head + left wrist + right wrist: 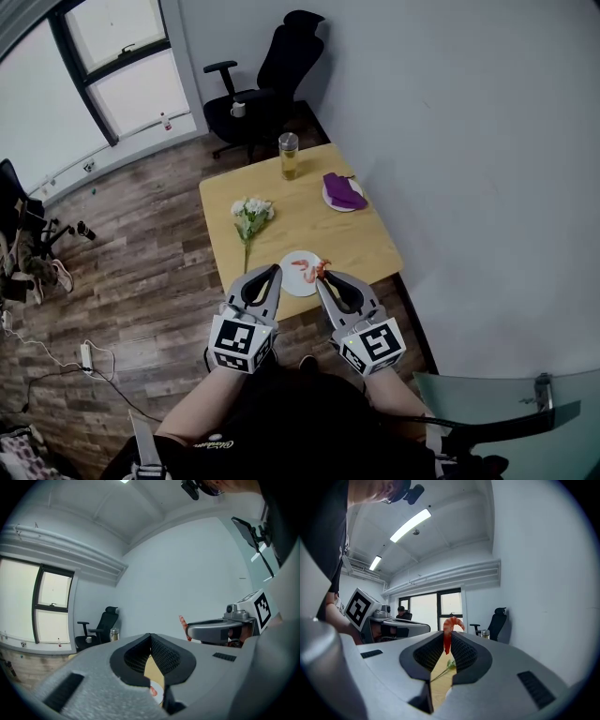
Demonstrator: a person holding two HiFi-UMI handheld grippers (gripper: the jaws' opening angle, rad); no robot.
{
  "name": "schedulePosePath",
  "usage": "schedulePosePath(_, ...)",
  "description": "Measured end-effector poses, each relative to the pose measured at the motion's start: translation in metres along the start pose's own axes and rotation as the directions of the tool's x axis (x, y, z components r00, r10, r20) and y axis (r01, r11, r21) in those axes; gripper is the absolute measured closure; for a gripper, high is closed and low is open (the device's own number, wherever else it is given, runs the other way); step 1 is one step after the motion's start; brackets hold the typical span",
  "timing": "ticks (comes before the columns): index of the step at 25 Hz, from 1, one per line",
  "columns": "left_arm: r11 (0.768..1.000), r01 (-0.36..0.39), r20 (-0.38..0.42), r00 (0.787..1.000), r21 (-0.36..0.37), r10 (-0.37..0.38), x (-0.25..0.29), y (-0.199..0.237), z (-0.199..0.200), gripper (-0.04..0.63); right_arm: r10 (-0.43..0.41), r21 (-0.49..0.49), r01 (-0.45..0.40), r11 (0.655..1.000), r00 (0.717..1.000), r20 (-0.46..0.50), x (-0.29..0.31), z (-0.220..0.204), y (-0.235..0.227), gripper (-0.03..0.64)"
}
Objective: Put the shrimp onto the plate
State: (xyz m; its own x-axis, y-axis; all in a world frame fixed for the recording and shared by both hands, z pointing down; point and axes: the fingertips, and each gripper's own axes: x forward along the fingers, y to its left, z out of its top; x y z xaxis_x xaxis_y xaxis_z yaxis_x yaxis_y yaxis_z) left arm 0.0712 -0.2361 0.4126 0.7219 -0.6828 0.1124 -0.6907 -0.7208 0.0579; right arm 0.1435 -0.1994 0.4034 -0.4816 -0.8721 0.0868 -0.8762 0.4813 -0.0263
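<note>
An orange-red shrimp (449,631) is pinched between the jaws of my right gripper (322,278), its tail curling above the tips. In the head view that shrimp (322,270) hangs over the right edge of a white plate (292,283) near the table's front edge. Another shrimp (304,270) lies on the plate. My left gripper (274,272) is shut with nothing in it, just left of the plate. From the left gripper view the right gripper (213,629) with its shrimp (183,625) shows at the right.
On the wooden table (281,202) lie a bunch of white flowers (250,214), a glass bottle (289,156) at the back and a plate with a purple cloth (343,191). A black office chair (267,84) stands behind the table.
</note>
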Motion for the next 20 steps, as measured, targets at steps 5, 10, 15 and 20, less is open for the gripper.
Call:
schedulePosePath(5, 1.000, -0.001, 0.011, 1.000, -0.011, 0.001, 0.000, 0.020, 0.005, 0.592, 0.007, -0.016, -0.007, 1.000, 1.000, -0.009, 0.020, 0.007, 0.008, 0.569)
schedulePosePath(10, 1.000, 0.002, -0.004, 1.000, -0.019, -0.002, 0.003, 0.027, -0.004, 0.592, 0.003, -0.016, -0.004, 1.000, 1.000, -0.025, 0.027, 0.001, 0.008, 0.569)
schedulePosePath(15, 0.999, 0.005, -0.016, 1.000, -0.036, -0.006, 0.007, 0.031, -0.013, 0.592, 0.005, -0.015, -0.006, 1.000, 0.998, -0.068, 0.042, -0.017, 0.004, 0.569)
schedulePosePath(20, 0.999, -0.007, -0.029, 1.000, -0.046, 0.005, 0.012, 0.038, -0.018, 0.592, 0.032, -0.006, -0.034, 0.999, 0.987, -0.160, 0.059, -0.047, -0.008, 0.569)
